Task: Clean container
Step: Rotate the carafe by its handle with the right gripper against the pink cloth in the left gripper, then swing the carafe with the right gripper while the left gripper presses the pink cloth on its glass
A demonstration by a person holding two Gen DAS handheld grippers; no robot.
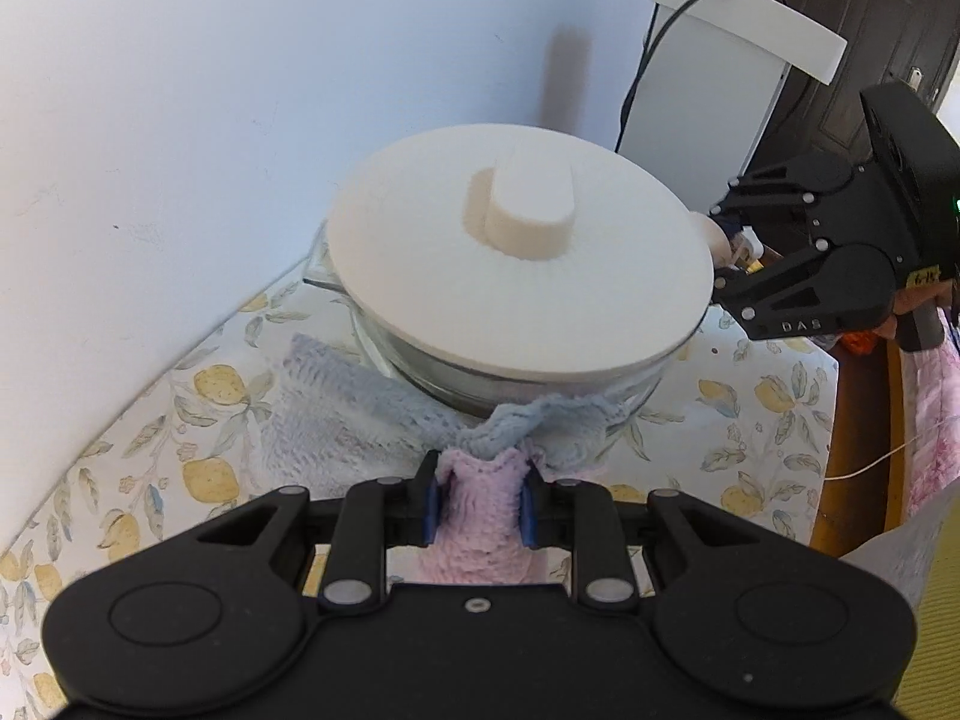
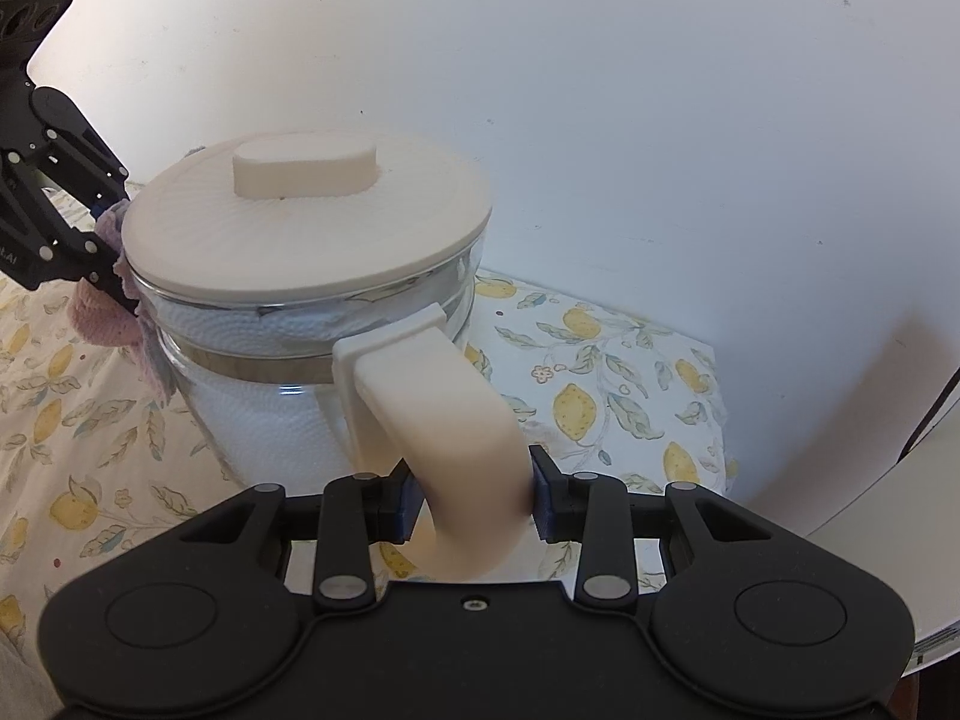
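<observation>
Item: glass container (image 2: 258,420), sitting on the lemon-print tablecloth (image 2: 600,384) near the white wall (image 1: 180,90), white lid (image 1: 522,264) on. Your left gripper (image 1: 478,501) is clamping a pink-and-blue cloth (image 1: 480,516) against its side. Your right gripper (image 2: 474,501) is gripping its cream handle (image 2: 444,420).
</observation>
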